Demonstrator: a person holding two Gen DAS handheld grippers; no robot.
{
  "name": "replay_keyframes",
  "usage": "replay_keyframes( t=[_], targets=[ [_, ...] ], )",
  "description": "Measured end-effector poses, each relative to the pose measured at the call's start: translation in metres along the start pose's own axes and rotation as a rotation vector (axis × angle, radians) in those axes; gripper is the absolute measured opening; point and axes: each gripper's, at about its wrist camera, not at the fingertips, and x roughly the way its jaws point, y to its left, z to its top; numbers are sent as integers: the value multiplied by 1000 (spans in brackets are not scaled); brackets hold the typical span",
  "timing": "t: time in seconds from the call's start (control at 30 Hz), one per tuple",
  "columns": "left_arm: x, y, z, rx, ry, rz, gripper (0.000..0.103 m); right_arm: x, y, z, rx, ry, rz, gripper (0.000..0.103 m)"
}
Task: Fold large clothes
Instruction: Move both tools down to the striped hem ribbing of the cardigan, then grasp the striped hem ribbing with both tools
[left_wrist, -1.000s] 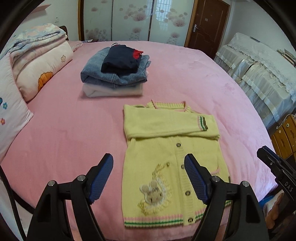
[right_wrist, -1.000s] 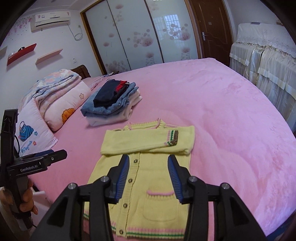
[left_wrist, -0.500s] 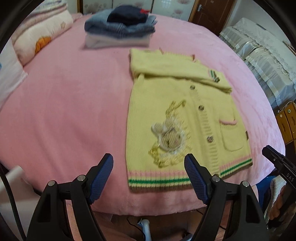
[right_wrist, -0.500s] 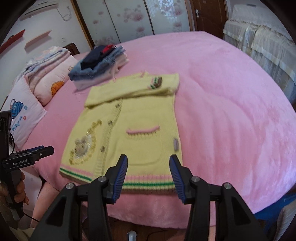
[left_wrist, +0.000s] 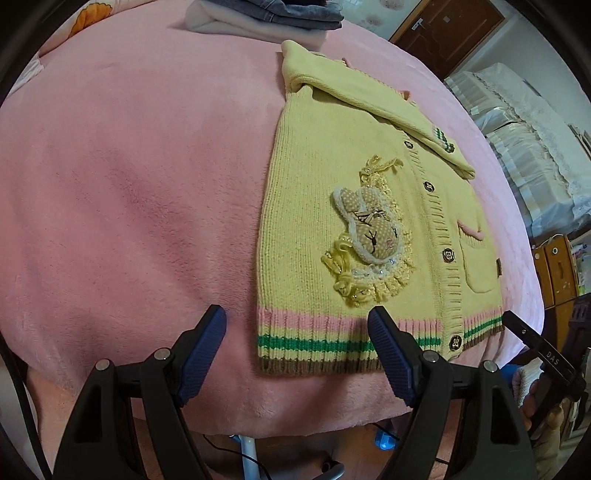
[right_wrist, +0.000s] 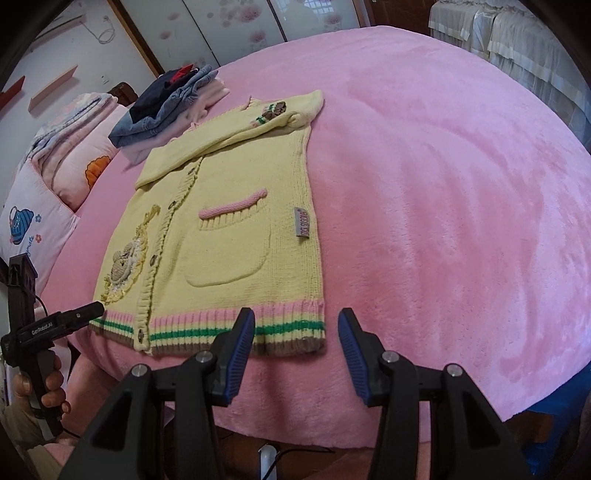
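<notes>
My left gripper has its jaws spread wide and holds nothing; between its blue pads I see the near left corner of the cardigan's striped hem. I cannot tell whether the pads touch the fabric. My right gripper is open too, empty, with its jaws straddling the near right corner of the same hem, the left pad in front of the ribbing and the right pad over bare blanket.

The yellow cardigan lies flat, front up, buttoned, at the near edge of the bed on the pink blanket. Its sleeves are folded across the chest at the far end. A fabric bunny patch sits on one front panel, a pink-edged pocket on the other, and a small label is sewn at the side seam.

Just beyond the collar stands a stack of folded clothes, denim and dark items on a pale piece. Pillows and a folded quilt lie at the bed's left side. In the right view the left device's handle shows in my hand.
</notes>
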Motion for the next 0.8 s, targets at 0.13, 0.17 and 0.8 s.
replay_keyframes(
  t=[0.13, 0.17, 0.8],
  targets=[
    [4, -1, -1, 8, -1, -3, 78, 11, -1, -1, -14, 8, 0, 47],
    [5, -3, -1, 17, 0, 2, 78, 13, -1, -2, -18, 8, -1, 47],
    [-2, -16, 15, -25, 25, -148, 10, -6, 19, 9, -70, -37, 127, 8]
  ],
)
